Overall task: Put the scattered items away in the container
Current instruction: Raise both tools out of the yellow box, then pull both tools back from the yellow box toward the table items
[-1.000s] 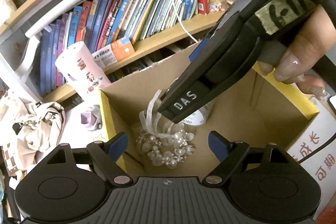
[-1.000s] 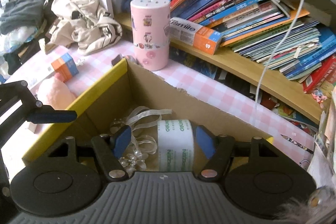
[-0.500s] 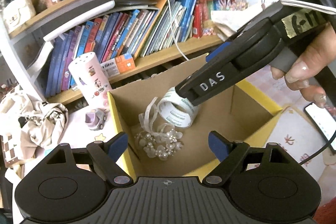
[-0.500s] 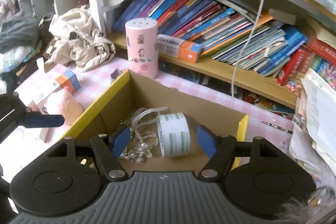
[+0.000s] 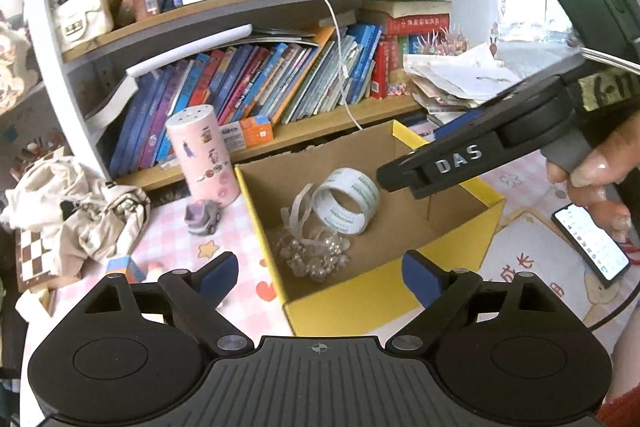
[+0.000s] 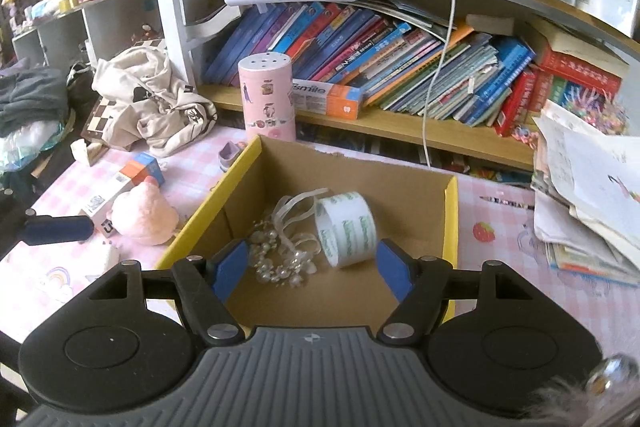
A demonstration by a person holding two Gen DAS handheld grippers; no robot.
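Pink checkered tabletop [image 6: 496,211] holds my cardboard box [image 6: 450,203], with the tape roll [image 6: 346,227] and pearl bracelet [image 6: 276,259] inside. My left gripper [image 5: 318,277] is widening, empty; my right gripper [image 6: 314,267] spreads too, grasping nothing.

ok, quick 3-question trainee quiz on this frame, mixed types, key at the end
1. True or false: the tape roll lies inside the cardboard box.
2. Which lies outside the box? A) pearl ornament B) pink plush toy C) tape roll
3. Fill in: the right gripper holds ____ between its fingers.

Key: 1 true; 2 B; 3 nothing
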